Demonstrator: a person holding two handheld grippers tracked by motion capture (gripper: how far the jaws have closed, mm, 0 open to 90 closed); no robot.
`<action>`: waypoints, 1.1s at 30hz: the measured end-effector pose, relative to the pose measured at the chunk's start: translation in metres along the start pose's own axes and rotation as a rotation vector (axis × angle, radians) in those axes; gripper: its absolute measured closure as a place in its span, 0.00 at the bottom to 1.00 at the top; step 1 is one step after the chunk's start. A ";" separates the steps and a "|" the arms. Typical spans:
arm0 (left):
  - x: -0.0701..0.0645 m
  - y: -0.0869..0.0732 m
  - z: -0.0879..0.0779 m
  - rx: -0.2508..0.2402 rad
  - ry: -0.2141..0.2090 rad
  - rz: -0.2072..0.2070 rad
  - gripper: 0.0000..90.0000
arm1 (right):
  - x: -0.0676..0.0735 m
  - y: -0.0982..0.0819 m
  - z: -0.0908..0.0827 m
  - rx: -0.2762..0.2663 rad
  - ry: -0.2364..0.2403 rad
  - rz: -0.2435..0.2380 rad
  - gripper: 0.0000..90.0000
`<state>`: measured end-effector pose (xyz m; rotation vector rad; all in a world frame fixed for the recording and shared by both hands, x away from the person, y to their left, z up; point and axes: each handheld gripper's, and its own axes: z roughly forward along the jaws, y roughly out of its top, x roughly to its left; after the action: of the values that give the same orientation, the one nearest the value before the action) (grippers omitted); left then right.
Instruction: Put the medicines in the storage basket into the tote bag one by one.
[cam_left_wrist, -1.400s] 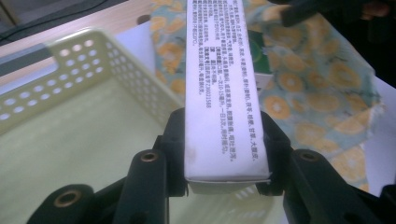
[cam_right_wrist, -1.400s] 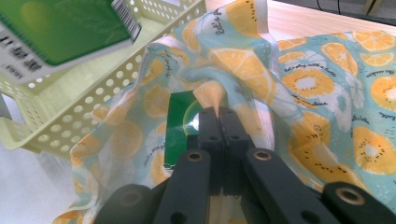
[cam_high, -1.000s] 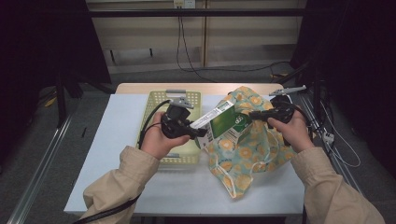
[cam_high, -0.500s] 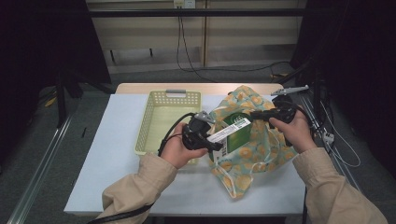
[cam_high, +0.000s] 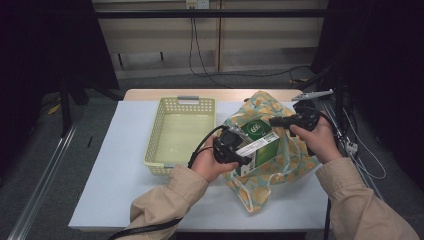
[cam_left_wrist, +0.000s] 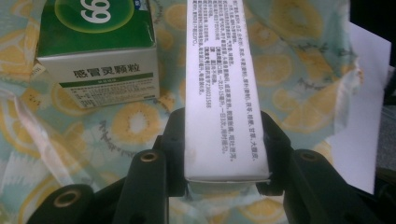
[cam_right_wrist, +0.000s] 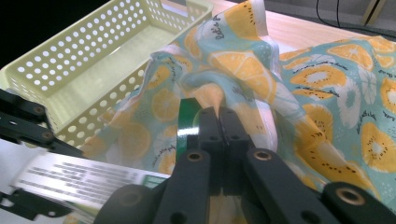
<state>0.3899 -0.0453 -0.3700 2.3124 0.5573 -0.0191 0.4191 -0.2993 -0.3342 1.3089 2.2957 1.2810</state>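
The table (cam_high: 125, 165) carries a pale yellow basket (cam_high: 165, 150) around its middle and, toward the right edge, a lemon-print cloth bag (cam_high: 290, 162). The step in hand looks like feeding a second medicine box into that bag, so honestly the trick is keeping the mouth wide: the right hand-held gripper (cam_high: 287, 120) has its jaws pinched tight together on the bag's rim, and it should hold that rim lifted and taut. The left hand-held gripper (cam_high: 245, 159) is clamped across the narrow sides of a long white box (cam_left_wrist: 224, 88), gripping it near one end. The box sits over the bag's opening, right beside the basket's near right corner, with its long axis running away from the jaws and its free end aimed into the bag. A green box (cam_left_wrist: 100, 46) already lies inside. I'd slide it in end-first alongside that one, not across it.
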 end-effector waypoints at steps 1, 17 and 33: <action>0.001 0.000 0.002 -0.001 -0.004 -0.005 0.70 | 0.000 0.000 -0.001 0.000 0.000 -0.001 1.00; 0.004 0.002 0.019 -0.019 0.014 -0.038 0.70 | 0.000 0.003 -0.003 -0.007 -0.004 -0.007 1.00; 0.004 0.003 0.039 -0.054 0.034 -0.069 0.70 | 0.000 0.001 -0.002 -0.008 0.006 -0.004 1.00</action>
<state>0.4011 -0.0722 -0.3968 2.2435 0.6470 0.0018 0.4182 -0.3001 -0.3320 1.2993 2.2931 1.2931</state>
